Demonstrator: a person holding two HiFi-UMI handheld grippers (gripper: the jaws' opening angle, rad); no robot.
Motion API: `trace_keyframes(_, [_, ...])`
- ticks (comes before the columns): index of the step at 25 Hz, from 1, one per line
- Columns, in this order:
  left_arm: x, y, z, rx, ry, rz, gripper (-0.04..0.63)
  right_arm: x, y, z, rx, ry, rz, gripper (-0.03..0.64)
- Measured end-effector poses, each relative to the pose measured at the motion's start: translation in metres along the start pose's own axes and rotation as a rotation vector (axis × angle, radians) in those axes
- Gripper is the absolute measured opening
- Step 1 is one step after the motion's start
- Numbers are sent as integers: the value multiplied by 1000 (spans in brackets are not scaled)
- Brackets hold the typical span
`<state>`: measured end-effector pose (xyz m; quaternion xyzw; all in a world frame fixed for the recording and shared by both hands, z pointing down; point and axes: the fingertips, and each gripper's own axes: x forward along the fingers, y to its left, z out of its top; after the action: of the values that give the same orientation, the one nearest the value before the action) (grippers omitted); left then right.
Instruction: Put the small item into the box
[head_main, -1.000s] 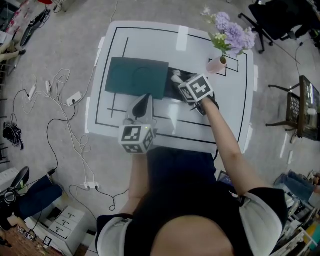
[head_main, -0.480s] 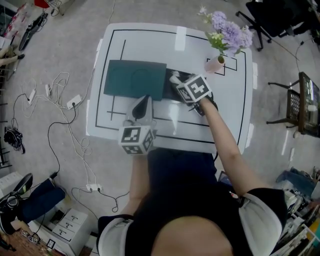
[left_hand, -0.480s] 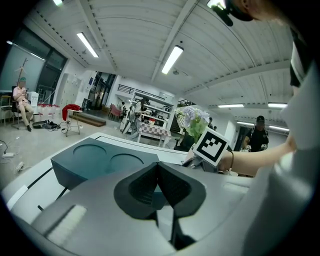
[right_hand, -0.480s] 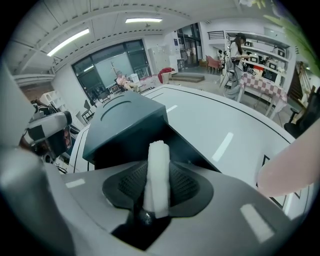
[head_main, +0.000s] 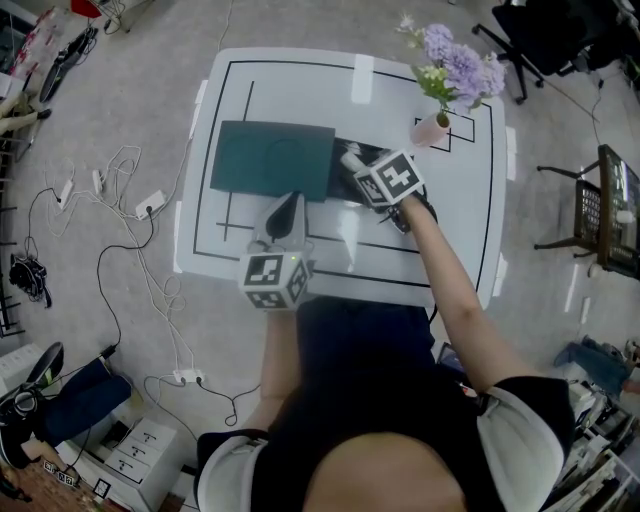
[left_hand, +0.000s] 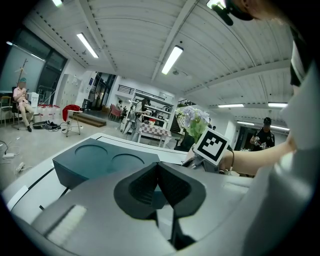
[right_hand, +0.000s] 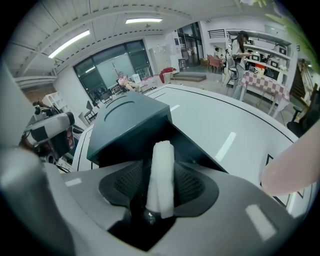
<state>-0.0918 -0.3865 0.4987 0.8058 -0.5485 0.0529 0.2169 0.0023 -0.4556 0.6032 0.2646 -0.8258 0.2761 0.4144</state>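
Right tongs (right_hand: 159, 172) opening round white cylinder (right_hand: 163, 159)

Open lab hall: ceiling strip lights (left_hand: 171, 59), taped white table (head_main: 300, 90), floor power strip (head_main: 150, 203), office chair (head_main: 545, 40)

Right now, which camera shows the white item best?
Right gripper view: the white item stands between the jaws of the right gripper, which have just been opening. Head and left gripper views don't show it.

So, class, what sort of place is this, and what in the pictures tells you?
Probably an open-plan lab or workshop, not a home: a white table marked with black lines, power strips lying on the bare floor, and long ceiling lights over a big shared hall.
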Motion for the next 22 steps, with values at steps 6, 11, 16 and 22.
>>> trace_keyframes(6, [-1, -1, 1, 4, -3, -5, 9, 0, 6, -2, -18, 8, 30, 258])
trace_keyframes(11, [-1, -5, 3, 8, -6, -15, 9, -2, 7, -6, -40, 24, 27, 288])
trace_keyframes(16, [-4, -9, 4, 17, -10, -29, 9, -9, 5, -6, -45, 21, 8, 291])
trace_keyframes(22, [-7, -13, 9, 29, -17, -44, 9, -20, 6, -2, -48, -3, -14, 299])
